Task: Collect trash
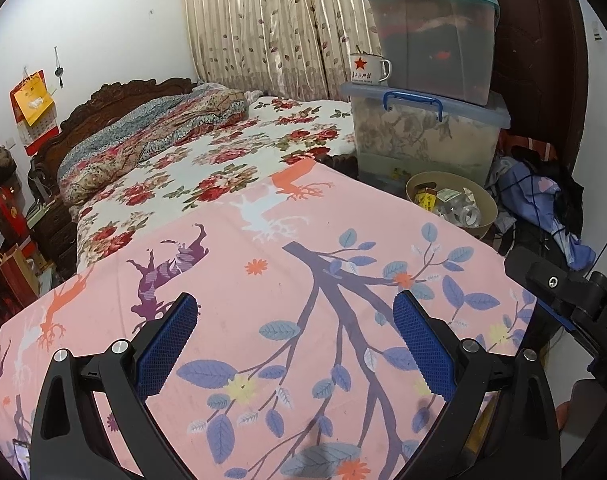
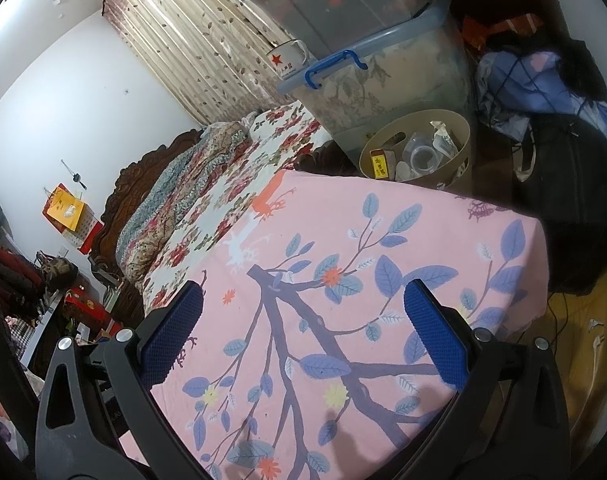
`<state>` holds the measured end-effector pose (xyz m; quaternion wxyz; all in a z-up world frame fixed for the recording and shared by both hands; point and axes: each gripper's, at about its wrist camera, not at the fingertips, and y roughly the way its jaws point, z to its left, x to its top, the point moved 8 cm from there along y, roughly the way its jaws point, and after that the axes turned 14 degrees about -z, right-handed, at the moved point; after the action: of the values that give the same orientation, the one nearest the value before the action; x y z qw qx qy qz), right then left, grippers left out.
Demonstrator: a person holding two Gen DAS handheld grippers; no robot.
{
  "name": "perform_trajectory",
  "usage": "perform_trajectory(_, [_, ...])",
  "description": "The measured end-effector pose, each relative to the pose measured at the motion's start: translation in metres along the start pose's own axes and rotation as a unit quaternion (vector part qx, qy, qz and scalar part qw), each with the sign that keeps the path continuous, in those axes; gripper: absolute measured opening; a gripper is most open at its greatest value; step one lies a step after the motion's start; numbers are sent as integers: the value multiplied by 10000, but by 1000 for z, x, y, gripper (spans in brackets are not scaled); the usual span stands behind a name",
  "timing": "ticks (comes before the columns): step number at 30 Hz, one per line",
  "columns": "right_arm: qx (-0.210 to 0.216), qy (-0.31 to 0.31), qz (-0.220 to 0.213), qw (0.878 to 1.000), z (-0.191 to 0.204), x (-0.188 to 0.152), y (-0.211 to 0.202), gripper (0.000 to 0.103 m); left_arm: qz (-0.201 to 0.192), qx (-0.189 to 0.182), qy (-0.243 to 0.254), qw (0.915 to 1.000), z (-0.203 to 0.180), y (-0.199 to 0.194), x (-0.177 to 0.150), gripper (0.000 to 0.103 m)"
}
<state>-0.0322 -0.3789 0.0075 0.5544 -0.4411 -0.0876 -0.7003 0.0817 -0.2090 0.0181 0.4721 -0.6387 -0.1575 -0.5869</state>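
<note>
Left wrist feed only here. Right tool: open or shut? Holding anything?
Observer: The right tool is open and empty, above the pink tablecloth.
Operator: Its body blocks my view of the floor past the table's right edge. Anything down there?
Observer: A small pale scrap lies on the yellowish floor there. I can't tell what it is.
</note>
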Motion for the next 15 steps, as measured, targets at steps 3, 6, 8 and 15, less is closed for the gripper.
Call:
perform_trajectory(3, [-4, 3, -5, 10000, 0, 0, 0, 99, 44, -41, -19, 10000, -1, -1, -2, 94])
perform_trajectory(6, [-4, 2, -4, 10000, 0, 0, 0, 99, 95, -95, -50, 9999, -2, -1, -3, 94])
perform_trajectory(8, [-3, 5, -2, 10000, 0, 0, -1, 99, 123, -112, -62, 9998, -1, 0, -3, 94])
perform_trajectory(15, [3, -13, 18, 10000, 2, -3, 1, 99, 137, -39, -46, 9999, 0, 0, -4, 94])
